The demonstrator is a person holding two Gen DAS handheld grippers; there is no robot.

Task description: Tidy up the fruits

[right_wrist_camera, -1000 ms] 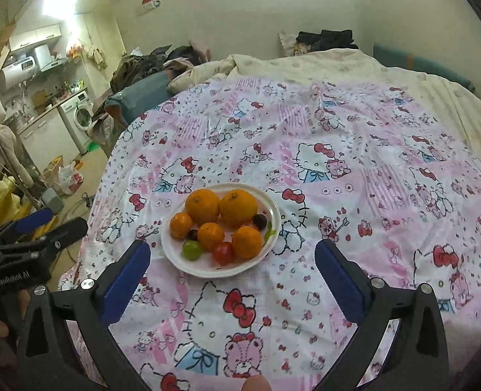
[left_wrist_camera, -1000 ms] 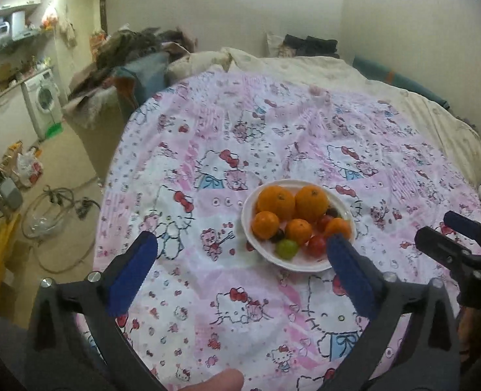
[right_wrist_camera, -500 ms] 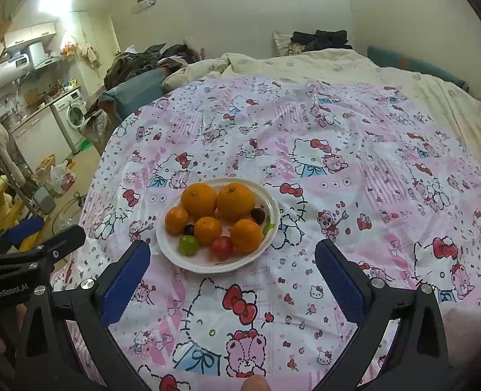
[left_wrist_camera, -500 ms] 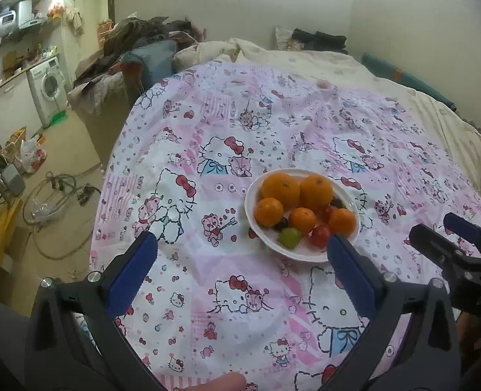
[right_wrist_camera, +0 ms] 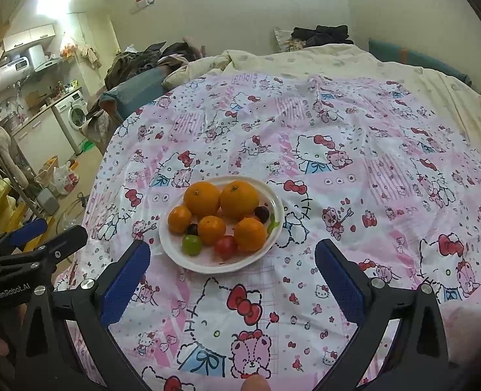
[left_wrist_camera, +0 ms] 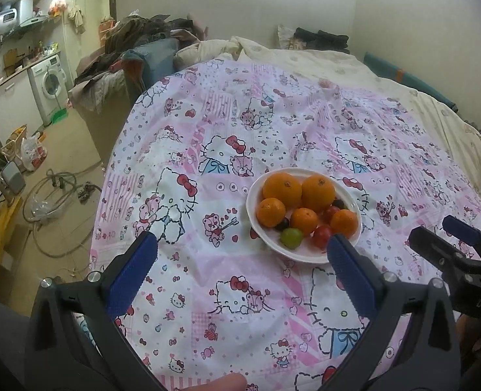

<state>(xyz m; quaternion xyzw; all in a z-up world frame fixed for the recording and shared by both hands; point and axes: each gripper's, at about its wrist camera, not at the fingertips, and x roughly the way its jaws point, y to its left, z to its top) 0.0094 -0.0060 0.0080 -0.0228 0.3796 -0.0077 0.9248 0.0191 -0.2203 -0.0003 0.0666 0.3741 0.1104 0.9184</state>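
Fruit fills a white plate [left_wrist_camera: 260, 228] that sits on a bed covered by a pink cartoon-cat sheet [left_wrist_camera: 240, 123]. At the far side of the plate lie two big oranges [right_wrist_camera: 202, 198], side by side and touching. Nearer the cameras sit three smaller oranges [right_wrist_camera: 211, 229], one at the left edge, one in the middle, one at the right. A green grape [right_wrist_camera: 192, 244] and a red tomato [right_wrist_camera: 225, 246] lie at the near rim, with a dark grape [right_wrist_camera: 192, 229] just behind the green one and another dark fruit at the right of the big oranges. A green scrap rests on the right rim; what it is cannot be told.

The left tool [left_wrist_camera: 240, 254] hangs above the sheet with its blue pads spread wide, holding nothing; the plate is ahead of it and to its right, the right pad overlapping the plate's near rim in the view. The right tool [right_wrist_camera: 232, 260] is also spread wide and empty, with the plate ahead and slightly left, between its pads. Each tool shows at the edge of the other's view.

Beyond the bed lie a cream blanket [right_wrist_camera: 305, 58] and a heap of clothes [left_wrist_camera: 136, 36]. A washer [left_wrist_camera: 51, 81] stands at the far left, cables on the floor near it.
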